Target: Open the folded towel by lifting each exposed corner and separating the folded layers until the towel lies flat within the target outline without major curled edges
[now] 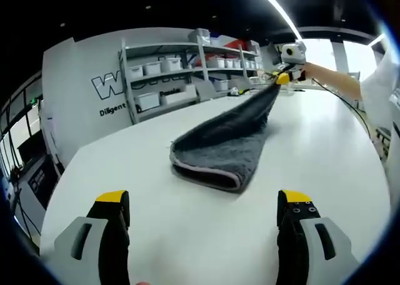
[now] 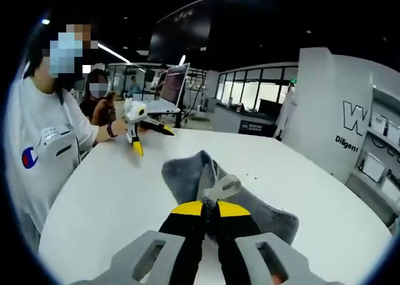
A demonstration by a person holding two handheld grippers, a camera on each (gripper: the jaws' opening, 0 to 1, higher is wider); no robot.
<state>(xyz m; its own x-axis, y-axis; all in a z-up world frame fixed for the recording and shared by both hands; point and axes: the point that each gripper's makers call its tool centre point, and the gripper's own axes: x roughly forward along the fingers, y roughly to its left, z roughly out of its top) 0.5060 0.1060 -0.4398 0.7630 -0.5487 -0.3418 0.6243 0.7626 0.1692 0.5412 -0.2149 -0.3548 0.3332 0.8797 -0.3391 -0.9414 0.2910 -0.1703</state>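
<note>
**Towel corner lifted, left gripper idle**

On the white table [image 1: 325,147], the grey towel [image 1: 219,150] lay partly folded near the middle. The right gripper [image 2: 209,205], jaws closed, pinched the towel's far corner, raising it off the surface. The left gripper [image 1: 203,213] stood near the towel, jaws wide apart, holding nothing. Shelving [image 1: 187,66] stood beyond.

Bright ceiling strips [image 1: 275,7], sharp focus, fisheye-warped edges.
</note>
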